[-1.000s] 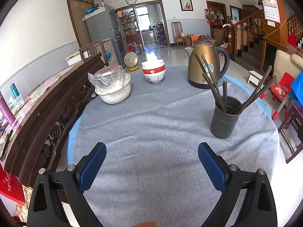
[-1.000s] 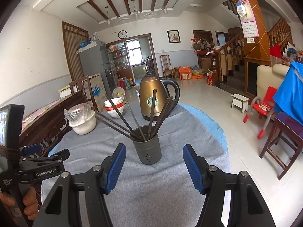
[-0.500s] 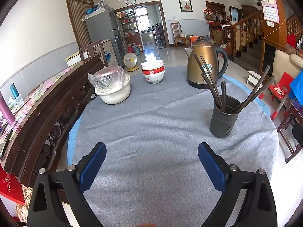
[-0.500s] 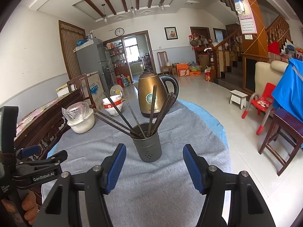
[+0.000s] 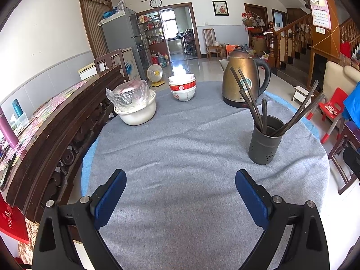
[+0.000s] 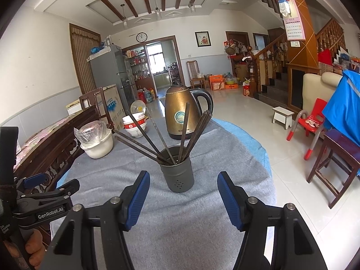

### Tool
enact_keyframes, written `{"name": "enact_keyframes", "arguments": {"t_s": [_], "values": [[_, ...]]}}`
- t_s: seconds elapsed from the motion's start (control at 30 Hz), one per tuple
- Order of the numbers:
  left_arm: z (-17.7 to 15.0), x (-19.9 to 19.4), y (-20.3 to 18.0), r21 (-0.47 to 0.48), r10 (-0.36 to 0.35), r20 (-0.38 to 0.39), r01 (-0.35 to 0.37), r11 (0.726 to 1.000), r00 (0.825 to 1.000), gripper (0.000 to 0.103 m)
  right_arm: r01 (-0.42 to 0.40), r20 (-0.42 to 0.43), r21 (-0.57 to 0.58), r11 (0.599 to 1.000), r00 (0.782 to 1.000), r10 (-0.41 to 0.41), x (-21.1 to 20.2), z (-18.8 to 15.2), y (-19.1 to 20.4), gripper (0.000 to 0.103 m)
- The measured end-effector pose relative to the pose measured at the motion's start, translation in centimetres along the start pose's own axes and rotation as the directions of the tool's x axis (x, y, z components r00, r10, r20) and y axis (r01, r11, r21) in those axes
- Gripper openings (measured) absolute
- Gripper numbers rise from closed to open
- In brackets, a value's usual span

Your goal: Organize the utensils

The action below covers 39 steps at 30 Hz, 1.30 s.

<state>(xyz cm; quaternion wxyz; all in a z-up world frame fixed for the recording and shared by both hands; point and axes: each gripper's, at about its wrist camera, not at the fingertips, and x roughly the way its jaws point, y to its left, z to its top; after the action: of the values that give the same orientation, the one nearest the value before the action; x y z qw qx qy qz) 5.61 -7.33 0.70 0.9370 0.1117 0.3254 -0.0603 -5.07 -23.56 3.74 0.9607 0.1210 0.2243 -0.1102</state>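
Observation:
A dark grey perforated utensil holder [image 5: 264, 144] stands on the grey-clothed round table [image 5: 180, 157], right of centre. Several dark chopsticks [image 5: 252, 103] lean out of it in all directions. In the right wrist view the holder [image 6: 177, 171] is straight ahead, just beyond my fingertips, with the chopsticks [image 6: 144, 137] fanned out. My left gripper [image 5: 180, 193] is open and empty above the table's near part. My right gripper [image 6: 183, 193] is open and empty, facing the holder. The left gripper also shows in the right wrist view [image 6: 45, 193] at the far left.
A bronze electric kettle [image 5: 244, 83] stands behind the holder. Stacked red-and-white bowls [image 5: 182, 88] and a white pot with plastic-wrapped contents [image 5: 135, 105] sit at the back left. A dark carved wooden bench [image 5: 56, 121] runs along the left edge. Chairs [image 6: 333, 157] stand to the right.
Both grippers stay open and empty. The right gripper's view has tilted up and drawn slightly nearer the holder. The left gripper has barely moved.

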Motion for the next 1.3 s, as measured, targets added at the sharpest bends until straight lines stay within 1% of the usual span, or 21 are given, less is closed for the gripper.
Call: {"name": "enact_keyframes", "arguments": {"t_s": [0.5, 0.97, 1.3], "values": [[-0.4, -1.5, 0.3, -0.009, -0.003, 0.018, 0.003, 1.0, 1.0, 0.097, 0.0, 0.027, -0.003, 1.0, 1.0, 0.0, -1.5, 0.1, 0.8, 0.066], [-0.6, -3.3, 0.3, -0.005, 0.003, 0.042, -0.003, 1.0, 0.999, 0.097, -0.005, 0.056, 0.01, 1.0, 0.998, 0.004, -3.3, 0.2, 0.6, 0.066], [-0.7, -3.9, 0.5, -0.006, 0.004, 0.049, -0.004, 1.0, 0.999, 0.097, -0.008, 0.058, 0.009, 1.0, 0.998, 0.007, -3.5, 0.2, 0.6, 0.066]]}}
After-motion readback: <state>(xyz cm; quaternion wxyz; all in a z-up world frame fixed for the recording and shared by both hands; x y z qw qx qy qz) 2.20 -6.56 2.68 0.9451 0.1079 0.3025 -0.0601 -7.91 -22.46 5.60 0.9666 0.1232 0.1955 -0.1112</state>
